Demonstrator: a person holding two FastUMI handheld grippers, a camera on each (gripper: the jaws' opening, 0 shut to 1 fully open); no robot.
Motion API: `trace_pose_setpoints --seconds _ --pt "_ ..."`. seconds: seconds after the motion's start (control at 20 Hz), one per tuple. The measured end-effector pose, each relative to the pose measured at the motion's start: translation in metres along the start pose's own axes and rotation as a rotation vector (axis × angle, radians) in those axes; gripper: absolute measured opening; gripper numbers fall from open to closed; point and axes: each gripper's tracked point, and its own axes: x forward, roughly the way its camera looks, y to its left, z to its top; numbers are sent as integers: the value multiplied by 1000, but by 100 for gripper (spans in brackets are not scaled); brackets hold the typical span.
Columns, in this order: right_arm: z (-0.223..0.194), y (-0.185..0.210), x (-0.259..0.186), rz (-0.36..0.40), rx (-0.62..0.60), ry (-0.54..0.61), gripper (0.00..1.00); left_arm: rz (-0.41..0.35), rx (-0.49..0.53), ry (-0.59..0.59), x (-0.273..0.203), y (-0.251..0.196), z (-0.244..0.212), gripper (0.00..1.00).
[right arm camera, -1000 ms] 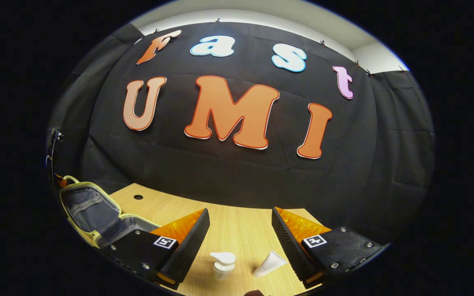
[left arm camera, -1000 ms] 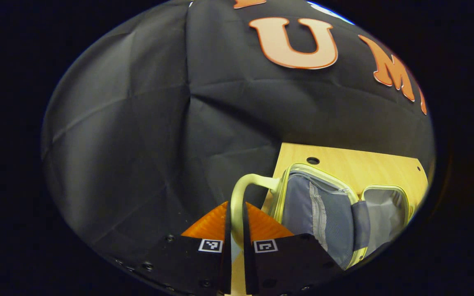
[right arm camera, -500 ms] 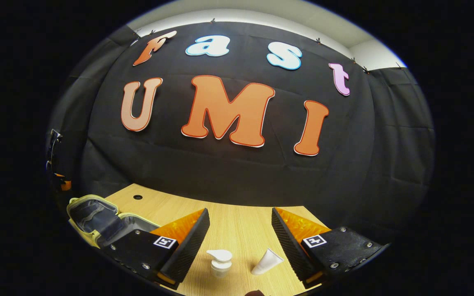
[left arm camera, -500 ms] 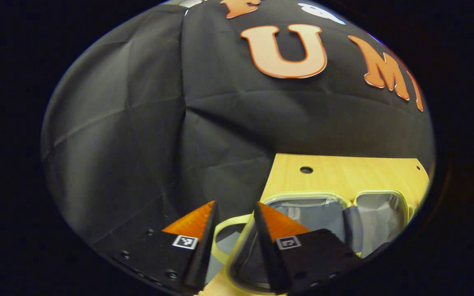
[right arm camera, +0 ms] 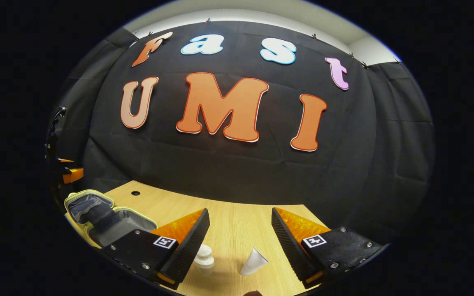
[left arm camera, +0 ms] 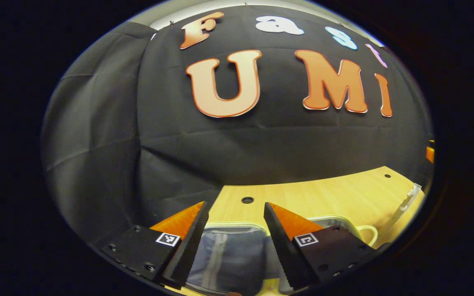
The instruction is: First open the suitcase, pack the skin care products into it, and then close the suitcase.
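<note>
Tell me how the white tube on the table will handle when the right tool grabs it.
The tube looks small and plastic, so probably light. It tapers from a wide end to a narrow one, so shut fingers may squeeze it out or dent it if it is soft. It lies tilted on the smooth table, so a nudge could slide or roll it.

Dim, sharp, edge-warped fisheye frames

In the left gripper view, the open suitcase is cut off at the bottom edge and partly hidden behind the left tool. In the right gripper view, the right tool covers the suitcase's near corner and the pump bottle's left side; the white tube's far end is out of sight.
</note>
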Motion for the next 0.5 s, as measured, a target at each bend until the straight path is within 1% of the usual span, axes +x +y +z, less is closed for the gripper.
trace_pose_setpoints --seconds 0.05,0.1,0.25,0.5 --pt "-6 -5 1 7 0 7 96 -21 -2 -3 -2 -17 2 88" --pt "-12 -10 0 7 -5 16 96 -39 -1 -12 -6 -31 4 89" --pt "-29 -26 -1 11 -14 45 96 -116 4 -22 -15 -87 4 98" --pt "-56 -38 -4 24 -13 90 96 -254 78 -50 -32 -175 3 98"
